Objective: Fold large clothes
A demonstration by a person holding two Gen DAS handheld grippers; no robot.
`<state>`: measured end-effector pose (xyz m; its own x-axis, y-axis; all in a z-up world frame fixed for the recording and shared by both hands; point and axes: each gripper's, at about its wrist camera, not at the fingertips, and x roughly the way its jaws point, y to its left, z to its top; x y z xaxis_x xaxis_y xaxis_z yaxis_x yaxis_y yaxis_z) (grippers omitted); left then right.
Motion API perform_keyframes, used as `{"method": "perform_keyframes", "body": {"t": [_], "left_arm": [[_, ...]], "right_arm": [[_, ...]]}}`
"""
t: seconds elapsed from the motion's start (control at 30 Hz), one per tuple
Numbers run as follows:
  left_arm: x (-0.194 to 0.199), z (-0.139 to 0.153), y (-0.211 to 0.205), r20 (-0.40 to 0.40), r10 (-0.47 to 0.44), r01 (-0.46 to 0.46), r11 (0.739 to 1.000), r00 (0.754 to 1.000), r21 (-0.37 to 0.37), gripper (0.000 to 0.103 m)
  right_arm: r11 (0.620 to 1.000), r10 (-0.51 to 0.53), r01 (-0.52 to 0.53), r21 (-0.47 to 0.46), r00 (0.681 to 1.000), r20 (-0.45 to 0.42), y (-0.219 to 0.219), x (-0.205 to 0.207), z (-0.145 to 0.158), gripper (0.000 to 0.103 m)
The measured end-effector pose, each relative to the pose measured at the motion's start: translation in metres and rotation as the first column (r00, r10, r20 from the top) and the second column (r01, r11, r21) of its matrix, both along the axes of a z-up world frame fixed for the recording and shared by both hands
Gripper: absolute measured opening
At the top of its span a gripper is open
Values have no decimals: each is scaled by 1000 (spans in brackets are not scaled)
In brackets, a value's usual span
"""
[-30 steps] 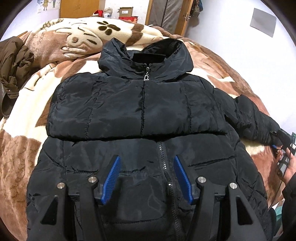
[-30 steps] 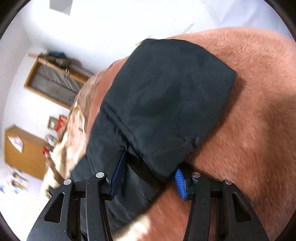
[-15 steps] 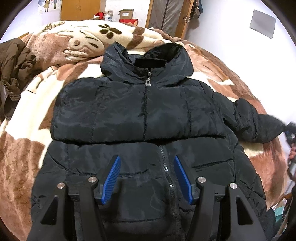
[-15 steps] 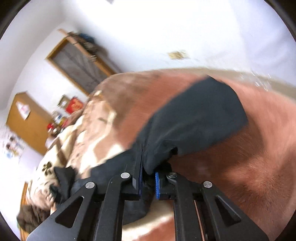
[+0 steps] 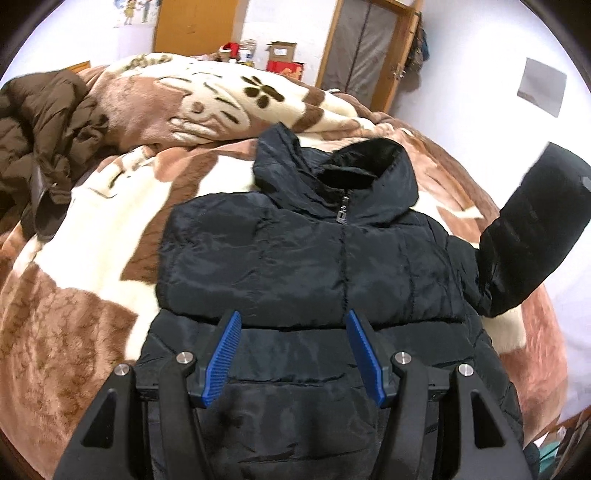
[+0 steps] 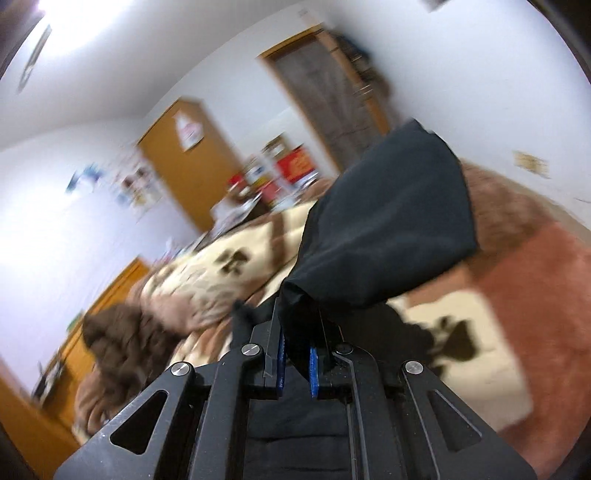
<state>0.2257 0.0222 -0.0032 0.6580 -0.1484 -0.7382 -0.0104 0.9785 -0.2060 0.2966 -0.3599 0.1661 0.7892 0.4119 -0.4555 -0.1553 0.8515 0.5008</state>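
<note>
A black puffer jacket (image 5: 314, 266) lies front up and zipped on the bed, hood at the far end. Its left sleeve is folded across the chest. My left gripper (image 5: 293, 354) is open and empty, hovering above the jacket's lower front. The jacket's right sleeve (image 5: 528, 236) is raised off the bed at the right. My right gripper (image 6: 297, 365) is shut on that sleeve (image 6: 384, 236) near the cuff and holds it up in the air.
A brown and cream fleece blanket (image 5: 110, 258) covers the bed. A brown jacket (image 5: 40, 122) lies heaped at the far left. A wooden wardrobe (image 5: 199, 29), a door (image 5: 365, 51) and boxes (image 5: 282, 59) stand behind the bed. A white wall is at the right.
My right gripper closed on the right sleeve and lifted it off the bed, swinging up and inward. My left gripper stayed open and drew back slightly over the jacket's lower front.
</note>
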Motion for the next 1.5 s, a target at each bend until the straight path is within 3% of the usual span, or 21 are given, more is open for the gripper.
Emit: {"method": "perform_keyframes", "body": {"t": [0.2, 0.37, 0.43, 0.57, 0.63, 0.67, 0.77, 0.9, 1.03, 1.1, 1.17, 1.23, 1.3, 1.37, 1.5], "left_arm": [[-9, -10, 37, -15, 59, -60, 998, 998, -30, 62], [-15, -22, 66, -35, 117, -119, 991, 992, -54, 62], [-17, -26, 77, -43, 137, -139, 988, 990, -63, 62], [-19, -31, 90, -57, 157, -161, 984, 986, -74, 62], [-19, -30, 91, -57, 158, -162, 984, 986, -77, 62], [-18, -29, 92, -55, 157, -161, 984, 986, -79, 62], [-13, -22, 88, -42, 152, -155, 984, 988, -90, 62], [0, -6, 68, -7, 105, -105, 990, 994, -92, 62], [22, 5, 34, 23, 28, -26, 996, 999, -90, 62], [35, 8, 12, 35, -21, 24, 996, 999, -86, 62], [49, 9, -13, 48, -81, 85, 992, 996, -90, 62], [64, 4, -37, 47, -128, 132, 987, 991, -86, 62], [76, -5, -54, 47, -160, 163, 984, 986, -73, 62], [91, -20, -63, 25, -154, 155, 987, 988, -36, 62], [117, -61, -56, -65, -71, 75, 996, 995, 57, 62]], "right_arm": [[991, 127, -131, -24, 984, -126, 84, 39, -60, 9], [969, 220, -242, -51, 937, -271, 146, 63, -127, 12], [954, 260, -296, -55, 901, -346, 164, 69, -157, 19], [938, 294, -342, -54, 871, -394, 185, 69, -185, 37], [934, 320, -357, -30, 868, -379, 185, 65, -183, 51], [930, 331, -366, -27, 869, -369, 184, 63, -180, 53], [928, 348, -373, -16, 877, -331, 181, 57, -165, 53], [938, 335, -346, -8, 914, -229, 151, 42, -134, 53], [975, 190, -208, -79, 964, -188, 95, 34, -123, 53], [987, 95, -120, -107, 973, -211, 59, 35, -129, 53], [988, -23, -18, -153, 966, -257, 20, 38, -144, 53], [985, -76, 30, -171, 959, -271, 0, 42, -157, 50], [982, -83, 28, -188, 954, -290, -3, 49, -168, 41], [977, -50, -20, -214, 948, -314, 11, 63, -185, 40], [953, -20, -96, -287, 926, -376, 42, 88, -223, 40]]}}
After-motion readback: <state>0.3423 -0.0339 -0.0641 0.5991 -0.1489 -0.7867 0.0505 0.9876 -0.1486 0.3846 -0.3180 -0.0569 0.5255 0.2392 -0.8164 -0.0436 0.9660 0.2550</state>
